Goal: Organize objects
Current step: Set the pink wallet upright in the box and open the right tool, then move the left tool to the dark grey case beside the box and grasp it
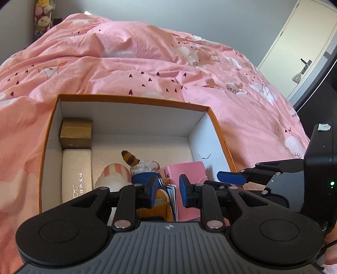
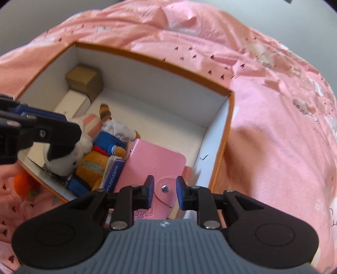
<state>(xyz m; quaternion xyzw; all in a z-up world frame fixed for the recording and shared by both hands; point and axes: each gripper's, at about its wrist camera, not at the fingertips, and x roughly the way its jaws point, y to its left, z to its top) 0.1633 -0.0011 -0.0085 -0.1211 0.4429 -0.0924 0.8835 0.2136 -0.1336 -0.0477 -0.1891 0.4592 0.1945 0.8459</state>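
So nearest in the left wrist view is the left tool, blue pads a narrow gap apart with nothing pinched, hanging over the near end of the box; the right tool pokes in from the right edge of that view, seen side-on over the box's right wall; the right wrist view gives the right tool head-on, pads slightly apart either side of the pink wallet's snap tab, not pressing on it as far as I can tell, and the left tool shows at that view's left edge over the plushies; the pink wallet sits in the box's near right part, a blue booklet touching its left side; left of that an orange plush in a blue outfit, then a white plush with pink stripes; farther back along the left wall a white case with printed glasses and a small gold box in the far corner; only the right wrist view shows an orange knitted thing on the bed outside the box's near wall; only the left one gets the door and the stuffed toys far back; pink bedspread all round.
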